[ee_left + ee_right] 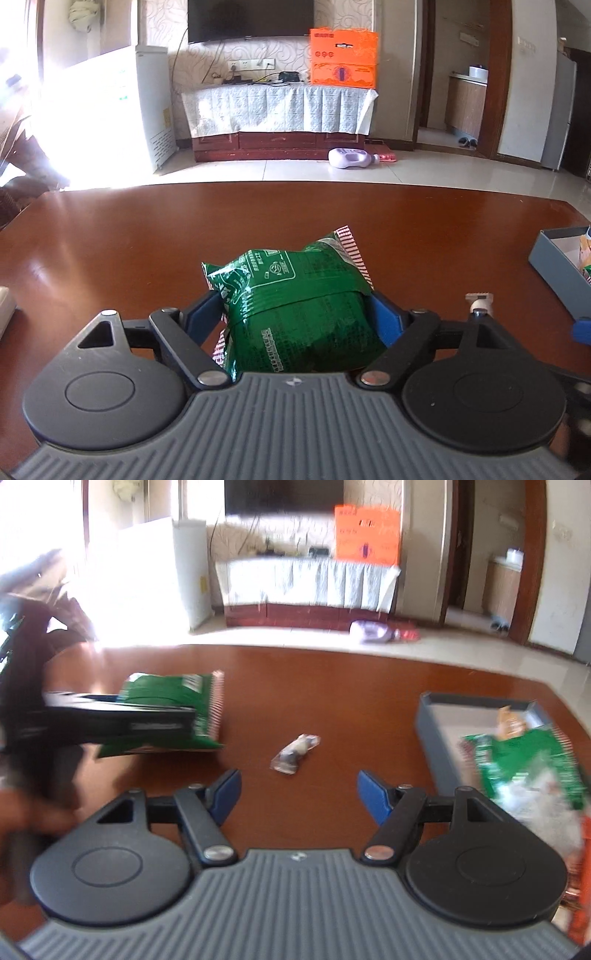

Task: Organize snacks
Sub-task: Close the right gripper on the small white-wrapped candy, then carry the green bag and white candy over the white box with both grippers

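Room: tiled floor, a covered cabinet [280,107] under a wall television [251,18], an orange carton [343,57] on its right end, a white appliance [147,107] at left, a pale bottle [351,159] lying on the floor.

Surface: brown wooden table [129,240], glossy, mostly bare.

Container: grey box [436,738] near the table's right edge. It already holds a green packet [524,764] and an orange-yellow item behind it; contents are blurred. Judged: sorting partly done.

Outstanding, large: green snack bag [295,306], between the fingers of the left gripper [295,314]. The blue pads sit against both its sides and the foil looks pinched, so it reads as gripped, well apart from the box.

Outstanding, small: clear-wrapped sweet [295,753], loose on the table, ahead of the right gripper [297,794]. Its fingers stand moderately apart with nothing between them.

Judged remaining: bag and sweet both go into the box.
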Motion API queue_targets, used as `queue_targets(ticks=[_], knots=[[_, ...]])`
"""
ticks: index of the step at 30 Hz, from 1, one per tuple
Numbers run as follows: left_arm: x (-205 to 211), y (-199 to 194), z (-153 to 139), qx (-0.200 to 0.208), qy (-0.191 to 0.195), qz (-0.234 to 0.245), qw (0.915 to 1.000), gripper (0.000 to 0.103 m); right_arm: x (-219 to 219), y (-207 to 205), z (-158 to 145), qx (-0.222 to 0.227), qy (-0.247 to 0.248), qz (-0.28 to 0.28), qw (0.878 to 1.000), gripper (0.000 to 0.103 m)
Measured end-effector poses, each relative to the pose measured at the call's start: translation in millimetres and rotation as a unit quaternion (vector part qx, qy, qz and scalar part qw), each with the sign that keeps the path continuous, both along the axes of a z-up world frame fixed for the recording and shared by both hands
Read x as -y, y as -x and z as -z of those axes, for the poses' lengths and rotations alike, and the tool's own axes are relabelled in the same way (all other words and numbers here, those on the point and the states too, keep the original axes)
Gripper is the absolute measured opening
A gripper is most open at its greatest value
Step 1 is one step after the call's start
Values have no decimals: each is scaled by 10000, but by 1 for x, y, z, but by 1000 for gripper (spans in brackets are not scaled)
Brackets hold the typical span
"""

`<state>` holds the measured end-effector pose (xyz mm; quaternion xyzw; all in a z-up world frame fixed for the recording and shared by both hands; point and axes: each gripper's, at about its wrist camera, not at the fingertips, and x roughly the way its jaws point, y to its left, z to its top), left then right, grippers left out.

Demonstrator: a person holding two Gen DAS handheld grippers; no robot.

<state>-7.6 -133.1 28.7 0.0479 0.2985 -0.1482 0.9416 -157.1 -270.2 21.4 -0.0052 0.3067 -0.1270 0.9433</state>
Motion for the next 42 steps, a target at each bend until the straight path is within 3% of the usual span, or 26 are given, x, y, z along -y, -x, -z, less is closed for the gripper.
queue_targets(ticks=[4,8,10,11,12,14,18,23,33,42], knots=[[-22,-5,1,-28,71,44,10000,90,-1,-31,20,-254,-120,171,9995,70],[-27,-10,2,-71,102,57,9999,92,4,-49,29,-266,-165,414,9987,55],[-27,-7,3,-69,45,69,9999,94,5,-59,28,-272,-133,482,9984,43],[-26,-8,4,-73,7,72,9999,95,6,-63,29,-275,-120,461,9985,31],[-25,-9,5,-110,0,85,9999,97,7,-66,28,-281,-116,425,9986,29],[-26,-13,11,-311,89,115,9994,99,7,-67,28,-319,-109,348,9988,27],[-40,-25,22,-682,654,34,9955,101,7,-53,28,-326,-132,180,9992,26],[-45,-19,22,-743,1009,54,9921,81,6,-26,23,-424,-202,-40,9989,25],[-25,33,10,-483,596,262,9967,74,5,44,10,-357,-350,-245,9984,25],[-6,121,-15,192,211,547,9981,75,4,99,-9,5,-410,-428,9982,25]])
